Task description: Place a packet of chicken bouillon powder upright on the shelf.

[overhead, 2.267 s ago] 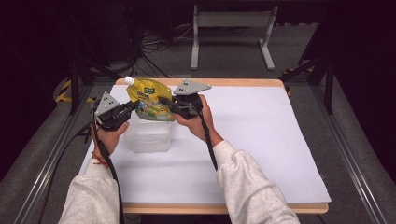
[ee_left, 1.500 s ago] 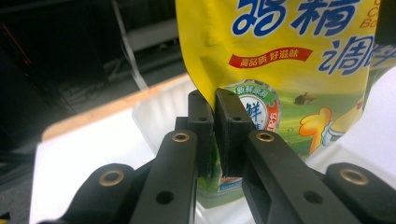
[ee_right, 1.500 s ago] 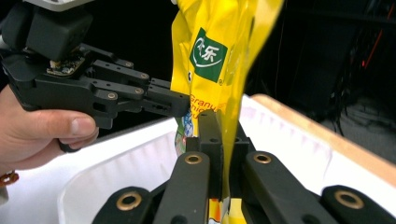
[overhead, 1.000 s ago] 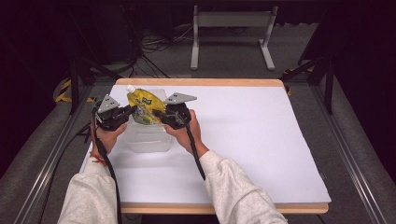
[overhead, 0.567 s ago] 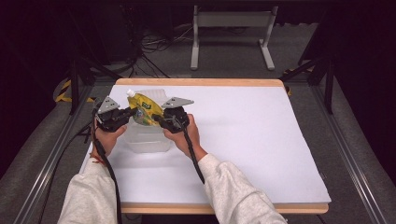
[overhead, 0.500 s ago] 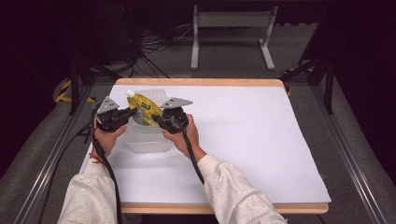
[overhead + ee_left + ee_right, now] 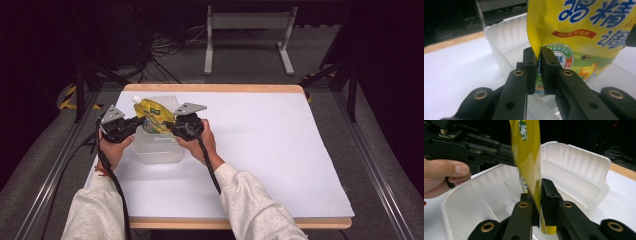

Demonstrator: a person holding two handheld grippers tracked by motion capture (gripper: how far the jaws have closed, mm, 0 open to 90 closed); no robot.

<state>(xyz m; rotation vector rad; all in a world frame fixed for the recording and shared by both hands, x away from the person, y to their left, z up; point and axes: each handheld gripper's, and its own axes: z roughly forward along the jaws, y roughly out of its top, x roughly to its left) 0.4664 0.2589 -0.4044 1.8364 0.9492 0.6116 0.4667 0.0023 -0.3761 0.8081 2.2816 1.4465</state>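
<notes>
Over the white tub [image 7: 159,150], both tongs pinch a yellow pouch [image 7: 152,116].

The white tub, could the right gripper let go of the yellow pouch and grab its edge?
Probably yes. The right gripper, shut on the yellow pouch, sits just above the open white tub. Its rim is bare; only the pouch occupies the jaws.

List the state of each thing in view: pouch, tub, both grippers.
Pouch: upright, held at both side edges, its lower part inside the tub, cap on.
Tub: open, no lid, standing on the table.
Left gripper: shut on the pouch edge.
Right gripper: shut on the opposite pouch edge.
</notes>
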